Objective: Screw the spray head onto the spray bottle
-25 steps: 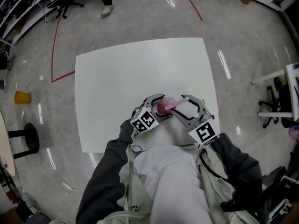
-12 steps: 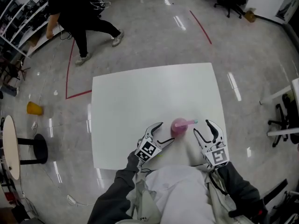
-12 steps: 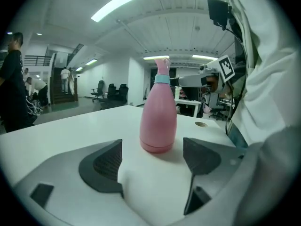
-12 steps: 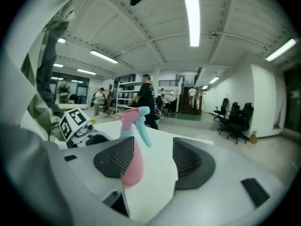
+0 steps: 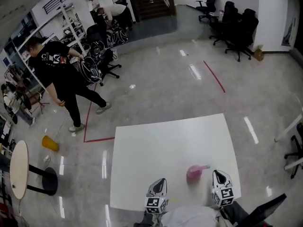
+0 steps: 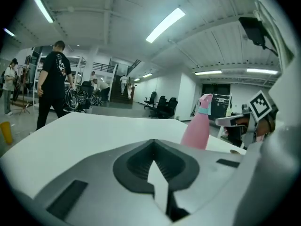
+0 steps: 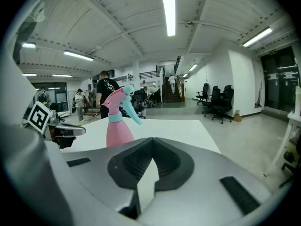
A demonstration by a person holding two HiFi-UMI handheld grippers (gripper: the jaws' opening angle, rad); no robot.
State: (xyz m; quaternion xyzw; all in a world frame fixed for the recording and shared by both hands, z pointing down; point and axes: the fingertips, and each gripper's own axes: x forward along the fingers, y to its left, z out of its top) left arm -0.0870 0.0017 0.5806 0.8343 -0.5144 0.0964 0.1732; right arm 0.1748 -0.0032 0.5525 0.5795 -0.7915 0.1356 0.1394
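Observation:
A pink spray bottle (image 5: 194, 173) with its pink and teal spray head on top stands upright on the white table (image 5: 161, 145), near the front right. My left gripper (image 5: 160, 182) rests at the table's near edge, left of the bottle, shut with nothing in it. On the bottle's other side my right gripper (image 5: 218, 175) is also shut and empty. Neither touches the bottle. In the left gripper view the closed gripper (image 6: 153, 144) has the bottle (image 6: 198, 124) ahead to the right. The right gripper view shows that gripper (image 7: 153, 142) closed, with the bottle (image 7: 117, 120) ahead to the left.
A person in black (image 5: 59, 79) walks on the floor beyond the table's far left corner. A yellow object (image 5: 49, 143), a round table (image 5: 18, 169) and a stool (image 5: 45, 181) stand at the left. Office chairs (image 5: 234, 18) are at the far right.
Both grippers have let go of the bottle, drawn back to the near edge and closed. The bottle now stands alone. The head view has tilted up toward the room.

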